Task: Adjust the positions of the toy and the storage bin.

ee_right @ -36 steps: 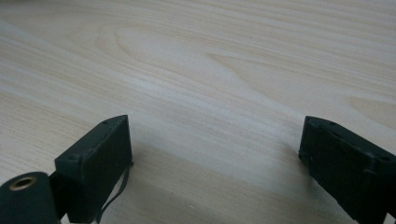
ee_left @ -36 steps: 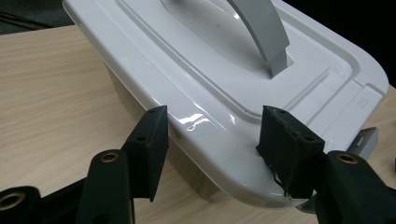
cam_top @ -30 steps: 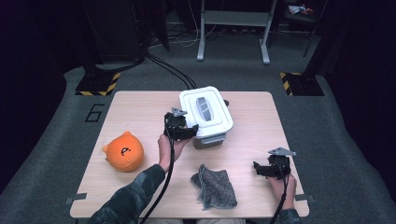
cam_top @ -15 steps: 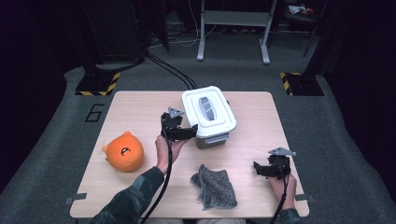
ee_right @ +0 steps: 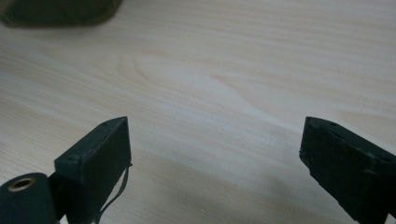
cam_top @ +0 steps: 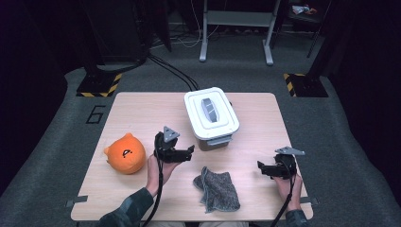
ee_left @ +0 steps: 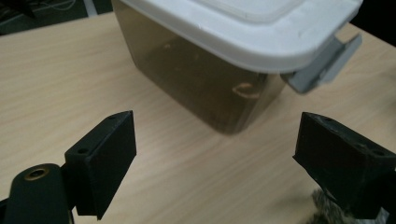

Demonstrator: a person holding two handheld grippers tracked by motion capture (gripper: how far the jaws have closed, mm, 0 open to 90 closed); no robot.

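Note:
A storage box (cam_top: 211, 113) with a white lid and a grey handle stands at the table's middle back, and a grey latch (cam_top: 218, 141) hangs at its near end. My left gripper (cam_top: 190, 152) hovers just short of the box's near left corner, pointing right. Its jaws have just been opening and stand open with nothing between them. In the left gripper view the box's dark translucent wall (ee_left: 205, 88) and latch (ee_left: 322, 65) lie beyond the left gripper (ee_left: 215, 154). My right gripper (cam_top: 261, 168) rests low at the near right, open over bare wood (ee_right: 215, 93).
An orange plush toy (cam_top: 125, 153) sits at the near left of the wooden table (cam_top: 142, 113). A crumpled grey cloth (cam_top: 217, 189) lies between my two hands, near the front edge. Dark floor with cables and stand legs surrounds the table.
My left gripper has drawn back from the box's near left side toward the front edge and a little lower, and its jaws stand wider apart. The right gripper has stayed put.

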